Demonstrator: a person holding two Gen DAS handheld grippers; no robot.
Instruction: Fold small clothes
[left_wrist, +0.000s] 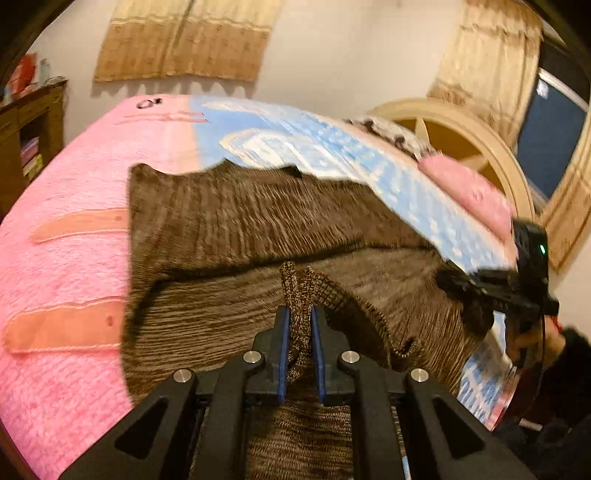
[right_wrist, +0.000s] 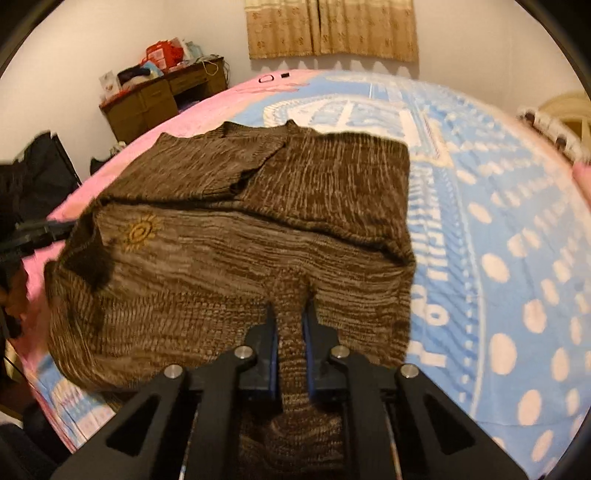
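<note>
Both your grippers pinch the brown marled knit sweater (right_wrist: 236, 236) on the pink-and-blue bedspread (right_wrist: 498, 229): left gripper (left_wrist: 300, 317) clamps a bunched fold, right gripper (right_wrist: 290, 314) its near hem.

A home bedroom: a bed (right_wrist: 498, 229) spread with a pink and blue patterned blanket fills most of both views, with a pale curved headboard (left_wrist: 476, 144) at one end. Beige curtains (right_wrist: 332, 29) hang on the white wall, and a cluttered wooden desk (right_wrist: 162, 99) stands in the corner.
</note>
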